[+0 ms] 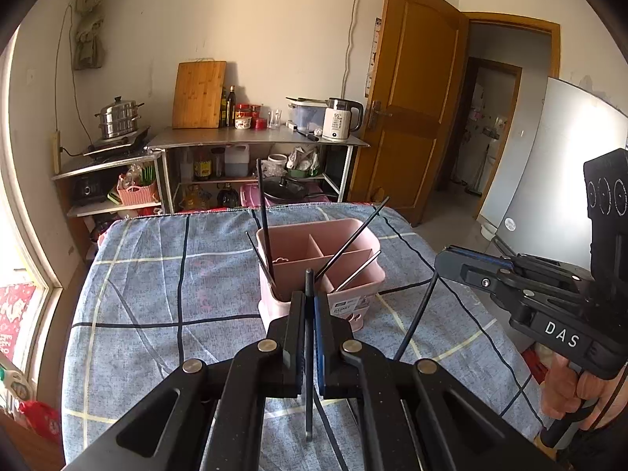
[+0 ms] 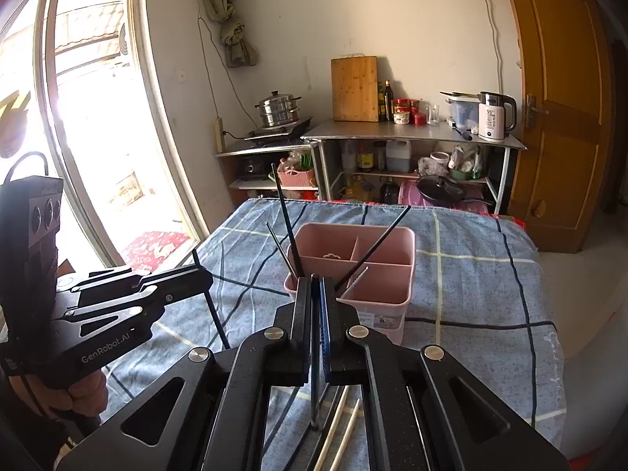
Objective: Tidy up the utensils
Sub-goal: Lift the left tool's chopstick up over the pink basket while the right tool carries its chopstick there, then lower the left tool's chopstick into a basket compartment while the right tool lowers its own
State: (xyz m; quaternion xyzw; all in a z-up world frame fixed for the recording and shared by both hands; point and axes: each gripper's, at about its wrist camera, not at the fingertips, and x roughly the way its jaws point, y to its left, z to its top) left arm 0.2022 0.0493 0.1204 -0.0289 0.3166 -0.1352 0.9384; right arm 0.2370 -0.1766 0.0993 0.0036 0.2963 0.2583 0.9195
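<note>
Clamping a thin black chopstick (image 1: 309, 353), the left gripper (image 1: 309, 302) has its jaws pinched tight on it; the stick stands nearly upright, top poking just above the fingertips, lower end hanging over the cloth. Right gripper (image 2: 316, 298) is likewise clenched on a second dark chopstick (image 2: 314, 373), long axis also vertical.

Only the right wrist view shows two pale chopsticks (image 2: 340, 428) lying on the table near the cam, slanting away to the right, plus the bright window at left. Only the left view shows the fridge (image 1: 549, 165) at right & the open doorway.

Pink plastic organizer (image 2: 392, 298), rectangular w/ dividers, sits mid-table on a blue-grey checked fabric cloth (image 2: 471, 286). Black chopsticks (image 1: 263, 212) lean out of it: one tall in the left compartment, one tilting far-right. A silvery rod (image 1: 359, 272), prob. metal, rests in the near right compartment.
</note>
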